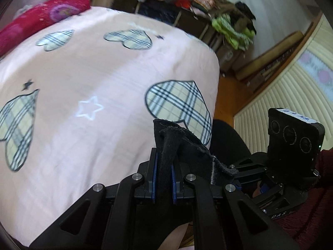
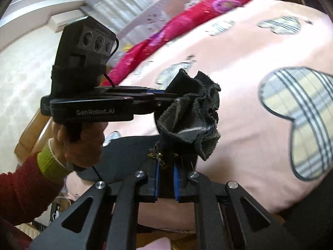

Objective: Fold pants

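Note:
The black pants (image 1: 183, 145) are held up over the near edge of a pink bed. My left gripper (image 1: 164, 179) is shut on a bunched edge of them, the cloth standing up between its blue pads. My right gripper (image 2: 166, 179) is shut on another bunched part of the pants (image 2: 193, 112), which ruffles above its fingers. In the right wrist view the left gripper (image 2: 158, 98) comes in from the left, held in a hand, pinching the same bunch. In the left wrist view the right gripper's body (image 1: 291, 145) sits at the right; its fingertips are hidden.
The bed has a pink sheet with plaid hearts and stars (image 1: 104, 73). A red flowered pillow (image 1: 41, 18) lies at its far side. Piled clothes (image 1: 233, 27) sit on furniture beyond the bed. A white slatted panel (image 1: 281, 95) and wood floor are at the right.

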A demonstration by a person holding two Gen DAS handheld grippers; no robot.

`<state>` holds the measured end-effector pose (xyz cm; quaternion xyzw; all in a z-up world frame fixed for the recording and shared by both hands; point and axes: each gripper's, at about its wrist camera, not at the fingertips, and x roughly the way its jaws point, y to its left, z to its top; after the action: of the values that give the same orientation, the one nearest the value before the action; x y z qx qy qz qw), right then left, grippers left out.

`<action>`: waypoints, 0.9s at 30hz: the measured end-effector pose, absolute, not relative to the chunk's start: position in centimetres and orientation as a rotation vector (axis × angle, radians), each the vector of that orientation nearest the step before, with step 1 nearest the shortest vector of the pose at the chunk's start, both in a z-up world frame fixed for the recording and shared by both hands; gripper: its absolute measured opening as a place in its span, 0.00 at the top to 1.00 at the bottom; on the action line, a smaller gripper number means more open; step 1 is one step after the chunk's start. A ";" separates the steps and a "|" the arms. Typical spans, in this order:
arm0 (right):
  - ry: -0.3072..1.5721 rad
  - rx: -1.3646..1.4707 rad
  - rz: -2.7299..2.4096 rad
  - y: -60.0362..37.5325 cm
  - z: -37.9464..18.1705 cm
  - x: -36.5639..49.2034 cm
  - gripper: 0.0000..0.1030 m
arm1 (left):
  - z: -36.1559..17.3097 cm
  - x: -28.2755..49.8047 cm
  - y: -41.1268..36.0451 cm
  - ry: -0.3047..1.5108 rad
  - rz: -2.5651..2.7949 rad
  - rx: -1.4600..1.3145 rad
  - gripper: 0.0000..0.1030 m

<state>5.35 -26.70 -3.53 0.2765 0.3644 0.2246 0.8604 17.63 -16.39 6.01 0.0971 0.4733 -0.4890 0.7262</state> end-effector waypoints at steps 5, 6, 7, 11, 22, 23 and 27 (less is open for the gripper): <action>0.753 0.544 0.567 -24.5 -2.1 6.2 0.88 | 7.4 17.1 -11.8 1.005 -1.025 0.144 0.91; 0.753 0.537 0.584 -23.9 -1.8 6.4 0.88 | 7.4 17.0 -11.0 1.000 -1.017 0.131 0.91; 0.754 0.532 0.595 -23.3 -1.9 6.5 0.88 | 7.6 16.9 -10.1 0.995 -1.008 0.119 0.91; 0.769 0.497 0.663 -21.0 -1.4 7.6 0.88 | 7.3 16.6 -6.6 0.988 -0.964 0.049 0.91; 0.856 0.401 0.766 -15.7 -3.1 11.8 0.88 | 3.3 16.0 -0.2 1.007 -0.854 -0.103 0.91; 0.867 0.390 0.772 -15.3 -3.3 12.2 0.88 | 3.0 16.0 0.3 1.012 -0.844 -0.116 0.91; 0.908 0.352 0.794 -13.7 -4.2 12.7 0.88 | 1.5 15.9 2.1 1.026 -0.811 -0.160 0.91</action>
<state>12.67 -13.74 -4.21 0.1648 0.4249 0.3713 0.8090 15.93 2.07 1.49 -0.0744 0.4765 -0.3769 0.7908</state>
